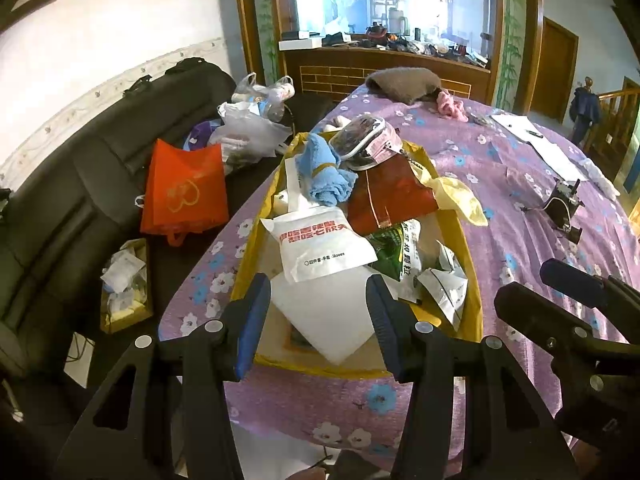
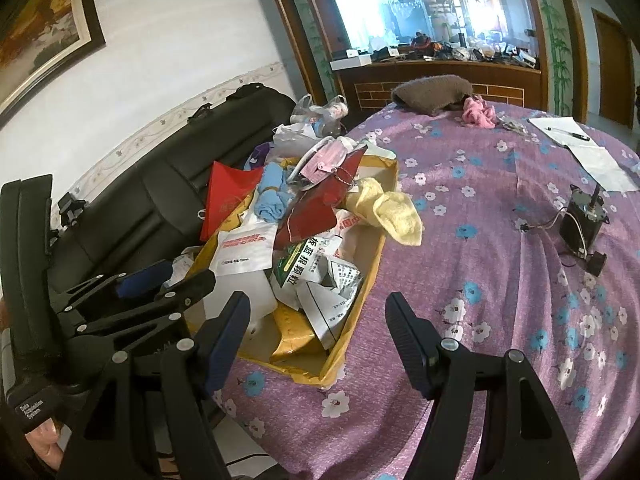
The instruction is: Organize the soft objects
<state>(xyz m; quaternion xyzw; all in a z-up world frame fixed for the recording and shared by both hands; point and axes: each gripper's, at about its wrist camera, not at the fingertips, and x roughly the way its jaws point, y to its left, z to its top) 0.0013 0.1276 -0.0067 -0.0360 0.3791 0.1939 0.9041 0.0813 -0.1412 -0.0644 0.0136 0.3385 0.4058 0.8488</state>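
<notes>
A yellow cardboard box (image 1: 474, 312) (image 2: 340, 354) sits on the round table and holds a blue towel (image 1: 326, 172) (image 2: 272, 196), a yellow cloth (image 1: 464, 198) (image 2: 394, 210) hanging over its right rim, a pink mask (image 1: 380, 148) (image 2: 324, 162), a red pouch (image 1: 390, 196) and white packets (image 1: 320, 244). A brown knit cloth (image 1: 400, 82) (image 2: 432, 92) and a pink cloth (image 1: 452, 106) (image 2: 480, 114) lie at the table's far side. My left gripper (image 1: 318, 320) is open and empty above the box's near end. My right gripper (image 2: 318, 340) is open and empty beside the box's near right corner.
The table has a purple flowered cloth (image 2: 500, 280). A small black motor with wires (image 2: 580, 228) (image 1: 562, 206) and papers with a pen (image 2: 580, 148) lie on its right. A black sofa (image 1: 60, 208) at left holds an orange bag (image 1: 184, 192) and plastic bags (image 1: 252, 128).
</notes>
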